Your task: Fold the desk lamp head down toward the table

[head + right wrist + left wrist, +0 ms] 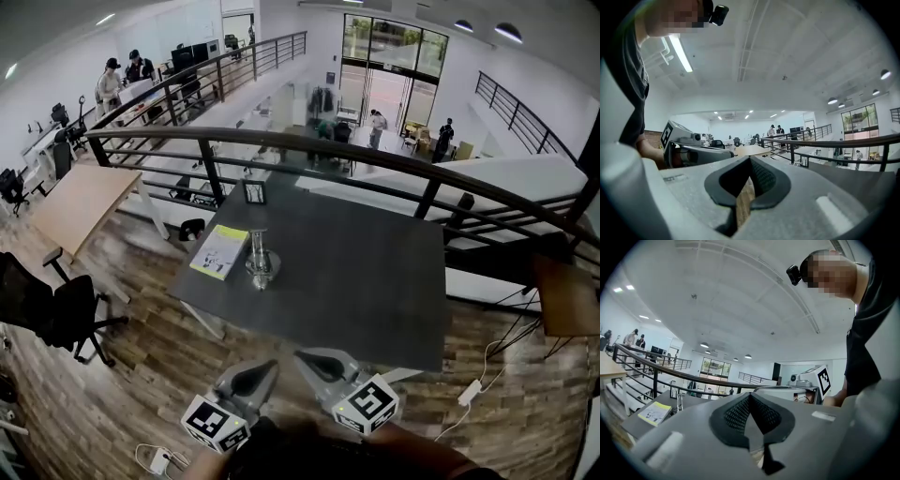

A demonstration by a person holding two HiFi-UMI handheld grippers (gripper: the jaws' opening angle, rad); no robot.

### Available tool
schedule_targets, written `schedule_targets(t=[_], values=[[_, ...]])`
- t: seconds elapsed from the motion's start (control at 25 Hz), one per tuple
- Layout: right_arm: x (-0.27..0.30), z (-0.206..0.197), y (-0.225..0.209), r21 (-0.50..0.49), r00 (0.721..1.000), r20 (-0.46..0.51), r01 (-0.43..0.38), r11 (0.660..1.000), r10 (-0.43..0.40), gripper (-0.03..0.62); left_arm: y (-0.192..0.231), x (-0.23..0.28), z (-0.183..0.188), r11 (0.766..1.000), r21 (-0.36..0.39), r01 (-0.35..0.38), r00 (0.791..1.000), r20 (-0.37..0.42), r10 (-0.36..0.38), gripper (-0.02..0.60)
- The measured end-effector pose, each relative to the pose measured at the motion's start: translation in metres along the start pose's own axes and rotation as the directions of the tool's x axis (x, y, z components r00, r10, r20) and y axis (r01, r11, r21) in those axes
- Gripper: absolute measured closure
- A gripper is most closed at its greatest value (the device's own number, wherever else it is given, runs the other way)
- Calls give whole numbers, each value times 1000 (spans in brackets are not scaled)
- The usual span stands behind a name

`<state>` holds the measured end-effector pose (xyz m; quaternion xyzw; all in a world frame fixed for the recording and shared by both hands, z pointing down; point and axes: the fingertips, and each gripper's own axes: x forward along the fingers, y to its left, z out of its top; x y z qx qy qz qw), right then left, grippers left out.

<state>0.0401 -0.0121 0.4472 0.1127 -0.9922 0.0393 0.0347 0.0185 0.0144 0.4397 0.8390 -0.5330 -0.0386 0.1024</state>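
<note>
The desk lamp (261, 261) near the table's (366, 281) left edge is too small to tell head from base — the print on the booklet (220, 251) beside it is unreadable.

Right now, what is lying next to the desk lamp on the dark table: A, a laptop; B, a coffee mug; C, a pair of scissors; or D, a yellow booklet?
D: in the head view a yellow booklet lies flat on the table, just left of the desk lamp.

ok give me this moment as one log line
stage: pre-contact | left gripper: shut, empty | right gripper: shut, empty | desk lamp: on table, untouched | grippers: short of table's near edge
</note>
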Motion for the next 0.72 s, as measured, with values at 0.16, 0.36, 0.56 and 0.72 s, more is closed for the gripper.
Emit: schedule_targets(t=[0.16, 0.36, 0.56, 0.72], values=[[1, 4, 2, 2, 1000, 9, -2, 1000, 2, 592, -3, -1, -1, 1000, 5, 9, 1000, 0, -9, 580], [2, 7, 7, -10, 1000, 11, -8, 1000, 8, 592, -7, -5, 4, 1000, 2, 8, 1000, 9, -8, 580], [2, 6, 15, -19, 1000, 4, -15, 1000, 15, 592, -10, -6, 4, 1000, 4, 11, 1000, 11, -11, 580], [-2, 7, 14, -25, 1000, 10, -11, 1000, 12, 592, -14, -4, -3, 1000, 9, 28, 999, 14, -28, 580]])
